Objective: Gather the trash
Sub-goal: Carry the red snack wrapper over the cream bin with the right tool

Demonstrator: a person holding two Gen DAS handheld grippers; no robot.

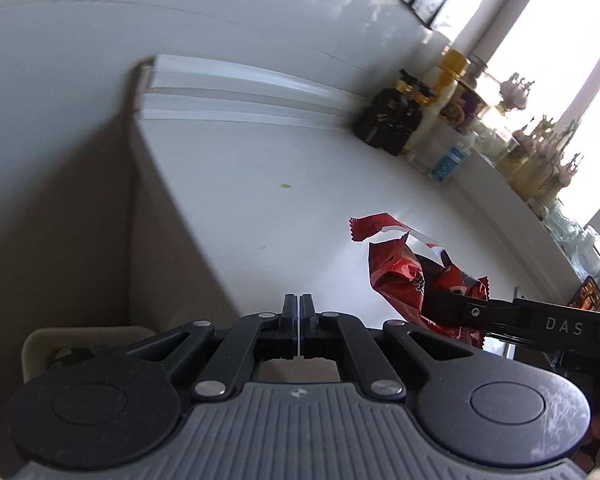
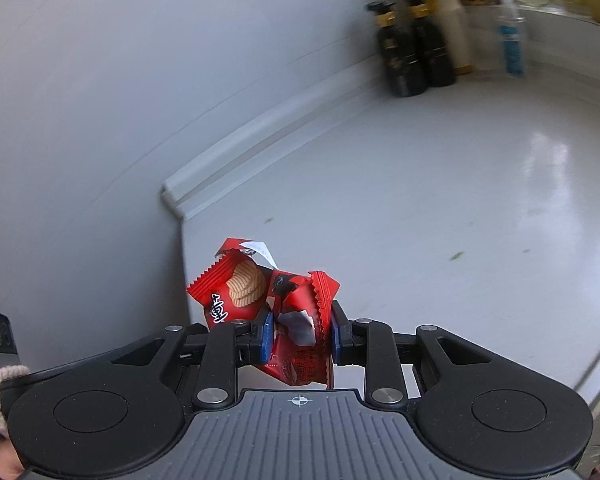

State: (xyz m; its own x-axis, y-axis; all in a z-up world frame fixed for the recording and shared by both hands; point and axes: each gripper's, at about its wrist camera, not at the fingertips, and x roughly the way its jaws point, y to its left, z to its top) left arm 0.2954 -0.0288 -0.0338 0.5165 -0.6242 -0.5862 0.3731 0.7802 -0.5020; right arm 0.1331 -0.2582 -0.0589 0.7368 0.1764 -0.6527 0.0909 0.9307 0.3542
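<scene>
Red chip wrapper (image 2: 260, 300) is clamped betw. blue pads (image 2: 266, 338) of right gripper (image 2: 300, 336), above white counter (image 2: 440, 200). Left gripper (image 1: 299, 312) is closed, nothing held; wrapper seen at its 2 o'clock.

A glossy white worktop (image 2: 440, 184) carries everything, its surface bare across the middle apart from a few small greenish specks (image 2: 456, 256). A white stepped moulding (image 2: 284, 120) runs along its back edge against the wall. At about one o'clock from the middle, in the far corner, two black bottles with gold collars (image 2: 410, 46) stand side by side, with a cream bottle (image 2: 450, 20) and a blue-labelled clear bottle (image 2: 510, 40) just beside them.
</scene>
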